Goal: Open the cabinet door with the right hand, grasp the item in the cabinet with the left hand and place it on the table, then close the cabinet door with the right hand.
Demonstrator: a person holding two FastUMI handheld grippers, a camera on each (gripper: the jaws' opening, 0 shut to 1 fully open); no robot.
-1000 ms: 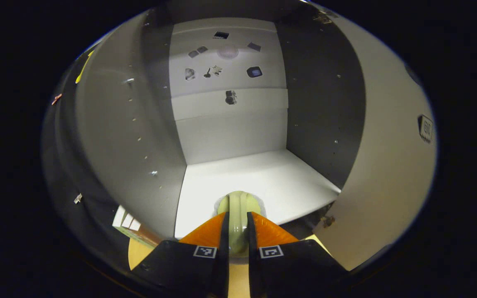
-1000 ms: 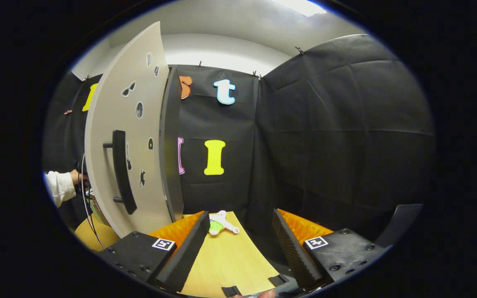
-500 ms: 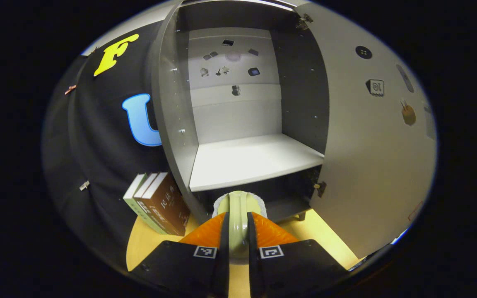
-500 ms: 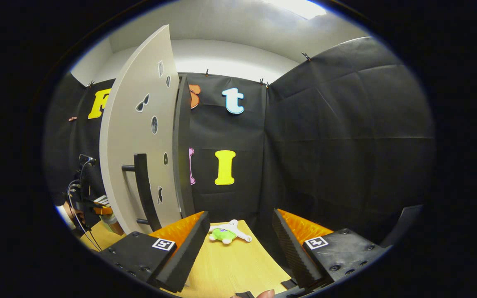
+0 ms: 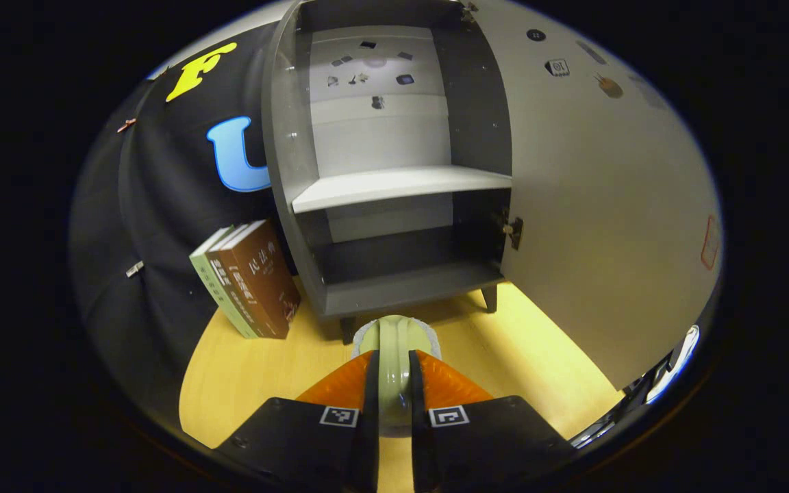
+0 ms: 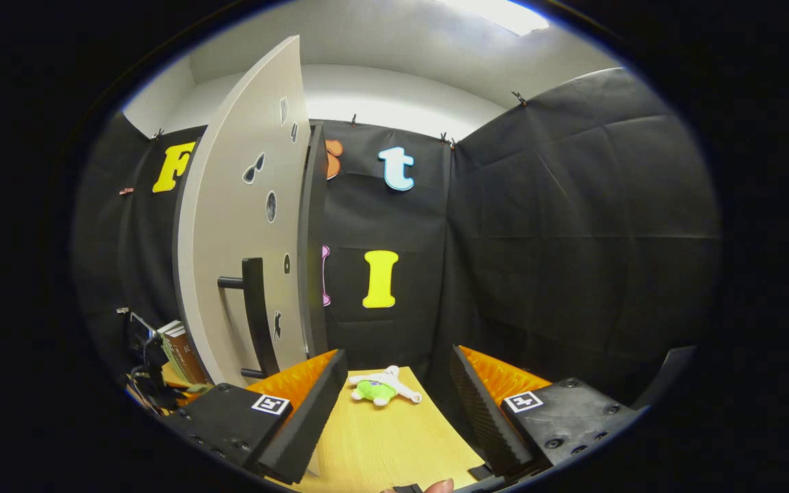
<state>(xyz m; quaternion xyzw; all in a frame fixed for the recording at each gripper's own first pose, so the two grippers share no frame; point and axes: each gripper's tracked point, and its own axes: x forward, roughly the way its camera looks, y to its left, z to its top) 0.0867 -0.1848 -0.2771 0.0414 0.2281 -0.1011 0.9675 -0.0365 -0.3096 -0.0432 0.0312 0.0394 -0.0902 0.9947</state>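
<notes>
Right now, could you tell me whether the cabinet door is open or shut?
Open. In the left gripper view the cabinet door stands swung wide to the side, exposing the shelf and the lower compartment.

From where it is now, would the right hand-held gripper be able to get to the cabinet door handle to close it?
Probably yes. The right hand-held gripper is open and holds nothing, and the black handle on the open cabinet door faces it, just to its left, with nothing between them. The plush toy lies off that path.
</notes>
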